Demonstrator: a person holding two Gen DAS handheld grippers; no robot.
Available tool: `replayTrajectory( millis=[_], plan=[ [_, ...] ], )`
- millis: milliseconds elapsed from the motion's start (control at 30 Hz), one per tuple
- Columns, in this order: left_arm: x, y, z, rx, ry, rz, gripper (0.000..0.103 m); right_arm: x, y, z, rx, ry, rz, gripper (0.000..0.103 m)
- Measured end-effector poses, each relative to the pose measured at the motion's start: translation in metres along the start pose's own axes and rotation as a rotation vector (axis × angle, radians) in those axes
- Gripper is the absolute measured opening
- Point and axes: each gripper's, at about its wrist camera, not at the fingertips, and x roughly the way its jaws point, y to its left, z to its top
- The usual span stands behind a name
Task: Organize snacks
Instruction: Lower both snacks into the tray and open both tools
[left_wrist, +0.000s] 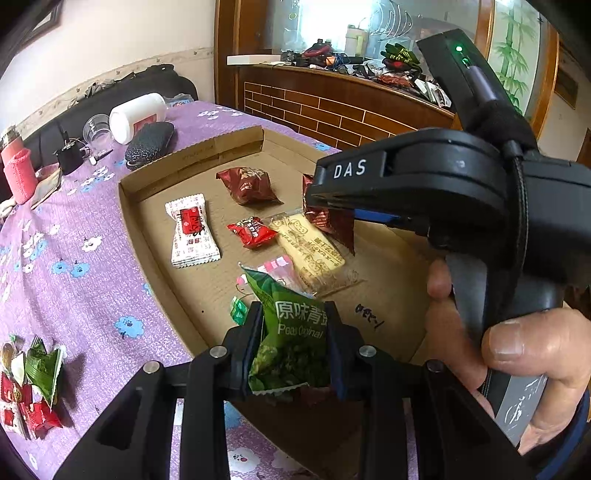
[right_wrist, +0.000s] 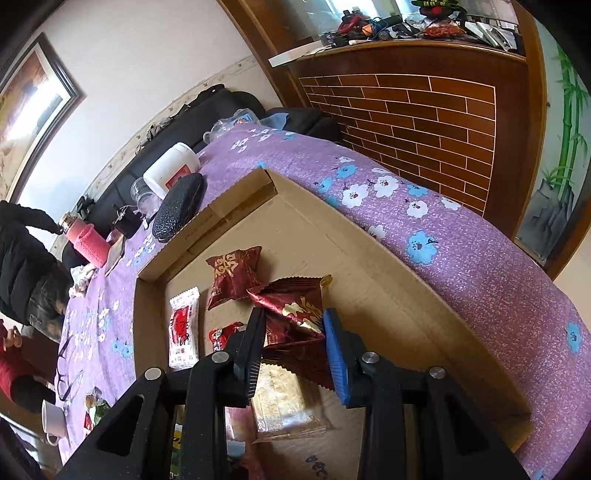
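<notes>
Hand (left_wrist: 517, 354) wraps right gripper's (right_wrist: 295, 325) handle at right of left wrist view, gripper angled down. Left gripper (left_wrist: 293, 332), lower centre, jaws nipped on crinkly green pea packet (left_wrist: 291, 343) over shallow cardboard tray (left_wrist: 192, 155). Right jaws clamp glossy dark red foil packet (right_wrist: 295, 314), zigzag-edged, mid-frame above tray.

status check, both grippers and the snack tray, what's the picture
Left gripper shut on green pea packet. Right gripper shut on dark red packet. Both over cardboard tray. More snacks already lie inside; nothing blocking.
</notes>
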Motion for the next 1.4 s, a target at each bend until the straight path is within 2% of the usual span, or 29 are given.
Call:
replayTrajectory(
  millis=[700,833,967,1200,1400],
  plan=[
    [0.002,0.009,0.001,-0.029,-0.014,-0.007,0.031,0.000,0.008,-0.004,-0.031,0.015,0.023,0.035],
    [0.002,0.010,0.001,-0.030,-0.026,0.007,0.039,-0.002,0.008,-0.004,-0.027,0.010,0.032,0.036],
    [0.000,0.014,0.003,-0.052,-0.033,0.013,0.047,-0.008,0.008,-0.003,-0.024,-0.014,0.044,0.044],
    [-0.008,0.015,0.004,-0.060,-0.057,0.021,0.054,-0.028,0.010,-0.001,-0.024,-0.120,0.047,0.045],
    [-0.019,0.019,0.008,-0.092,-0.066,0.018,0.056,-0.037,0.009,0.001,-0.018,-0.185,0.032,0.045]
  ],
)
